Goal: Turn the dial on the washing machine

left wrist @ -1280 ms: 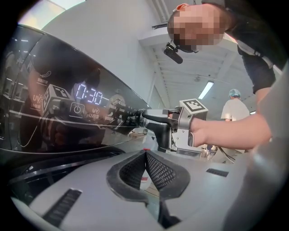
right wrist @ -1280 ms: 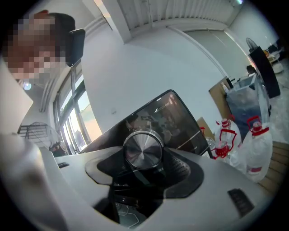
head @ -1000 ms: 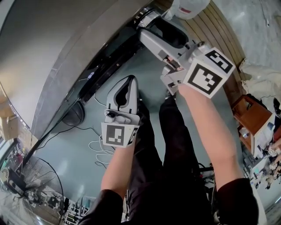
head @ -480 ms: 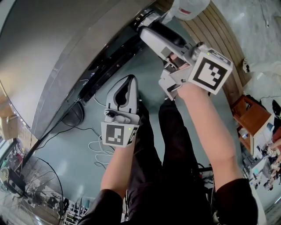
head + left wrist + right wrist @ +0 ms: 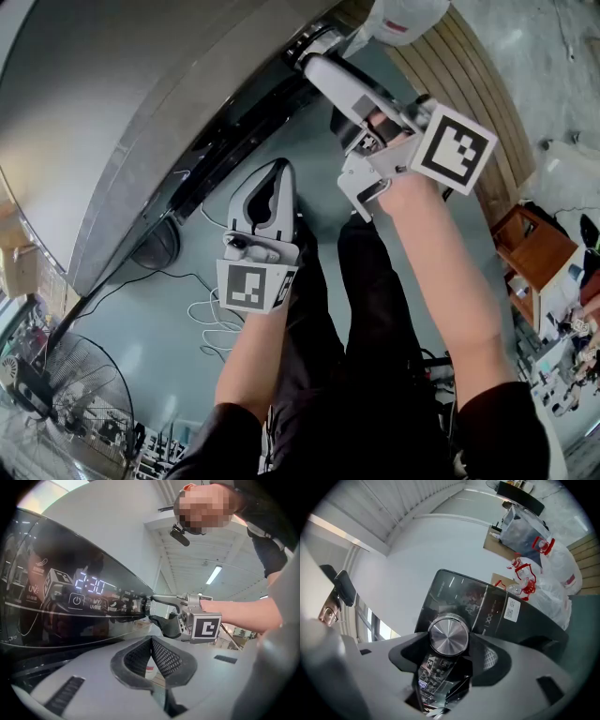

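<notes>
Right gripper view, one dial [image 5: 448, 636] pinched in right gripper [image 5: 449, 644], left gripper [image 5: 151, 641] closed

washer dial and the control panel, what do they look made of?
Dial: brushed metal, or metal-look plastic; silver face with a radial sheen and a bright rim. Control panel: glossy black glass or plastic, can't tell which; it mirrors the room, and the lit digits shine through.

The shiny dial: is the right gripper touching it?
Touching. In the right gripper view, the right gripper has both jaws pressed against the dial.
</notes>
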The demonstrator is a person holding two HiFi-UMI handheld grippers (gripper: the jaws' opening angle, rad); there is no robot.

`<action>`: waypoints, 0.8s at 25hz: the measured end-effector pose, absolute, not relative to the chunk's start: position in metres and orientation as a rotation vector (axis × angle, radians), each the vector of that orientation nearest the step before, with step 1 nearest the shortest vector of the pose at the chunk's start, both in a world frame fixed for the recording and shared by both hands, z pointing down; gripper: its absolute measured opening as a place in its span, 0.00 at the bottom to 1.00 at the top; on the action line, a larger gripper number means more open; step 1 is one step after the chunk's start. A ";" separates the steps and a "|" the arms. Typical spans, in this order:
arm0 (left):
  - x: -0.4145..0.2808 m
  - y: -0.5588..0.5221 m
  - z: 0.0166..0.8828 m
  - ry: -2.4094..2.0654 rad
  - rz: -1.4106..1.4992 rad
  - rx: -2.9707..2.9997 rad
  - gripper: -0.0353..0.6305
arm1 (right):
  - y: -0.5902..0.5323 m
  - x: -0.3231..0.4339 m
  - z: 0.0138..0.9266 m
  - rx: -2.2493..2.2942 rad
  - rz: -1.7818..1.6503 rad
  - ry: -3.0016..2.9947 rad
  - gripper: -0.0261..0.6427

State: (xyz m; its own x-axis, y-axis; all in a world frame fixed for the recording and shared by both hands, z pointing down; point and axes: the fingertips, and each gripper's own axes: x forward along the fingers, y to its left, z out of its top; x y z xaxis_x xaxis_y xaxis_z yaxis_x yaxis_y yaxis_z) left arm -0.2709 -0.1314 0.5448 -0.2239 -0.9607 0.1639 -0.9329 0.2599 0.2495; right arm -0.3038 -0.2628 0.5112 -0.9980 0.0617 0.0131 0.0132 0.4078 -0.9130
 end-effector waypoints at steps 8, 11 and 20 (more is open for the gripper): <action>-0.270 -0.128 0.544 -2.252 -0.142 1.748 0.08 | -0.262 -0.301 0.520 -0.035 1.902 -2.463 0.45; -0.272 -0.124 0.544 -2.255 -0.140 1.743 0.08 | -0.261 -0.301 0.523 -0.021 1.974 -2.416 0.45; -0.277 -0.127 0.538 -2.273 -0.143 1.735 0.08 | -0.263 -0.299 0.526 -0.002 2.200 -2.262 0.45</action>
